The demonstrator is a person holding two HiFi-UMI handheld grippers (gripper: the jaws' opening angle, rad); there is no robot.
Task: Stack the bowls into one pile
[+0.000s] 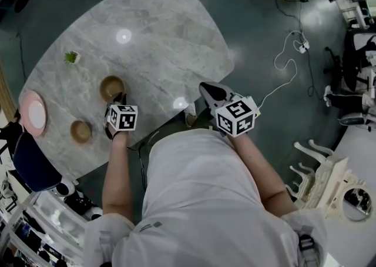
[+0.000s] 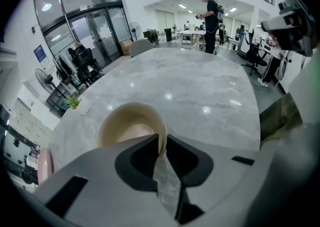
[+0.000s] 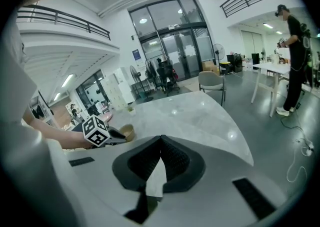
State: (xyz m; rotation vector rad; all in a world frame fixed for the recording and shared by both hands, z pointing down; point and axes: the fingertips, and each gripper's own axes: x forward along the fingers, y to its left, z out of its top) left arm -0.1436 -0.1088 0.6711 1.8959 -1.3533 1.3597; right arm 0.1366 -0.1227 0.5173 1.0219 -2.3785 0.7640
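A tan bowl (image 1: 111,87) stands on the marble table (image 1: 153,36), and my left gripper (image 1: 119,99) is shut on its near rim. In the left gripper view the bowl (image 2: 127,126) fills the space ahead of the jaws, its rim pinched between my left gripper (image 2: 161,143). A second, smaller tan bowl (image 1: 80,131) sits apart, near the table's left front edge. My right gripper (image 1: 212,90) hovers off the table's near right edge, shut with nothing in it; in its own view my right gripper (image 3: 160,143) shows the jaw tips touching and the first bowl (image 3: 127,132) far left.
A pink plate (image 1: 33,113) lies at the table's left edge. A small potted plant (image 1: 71,57) stands further back on the left. A dark chair (image 1: 32,163) is tucked at the left corner. Cables (image 1: 288,66) run across the floor on the right.
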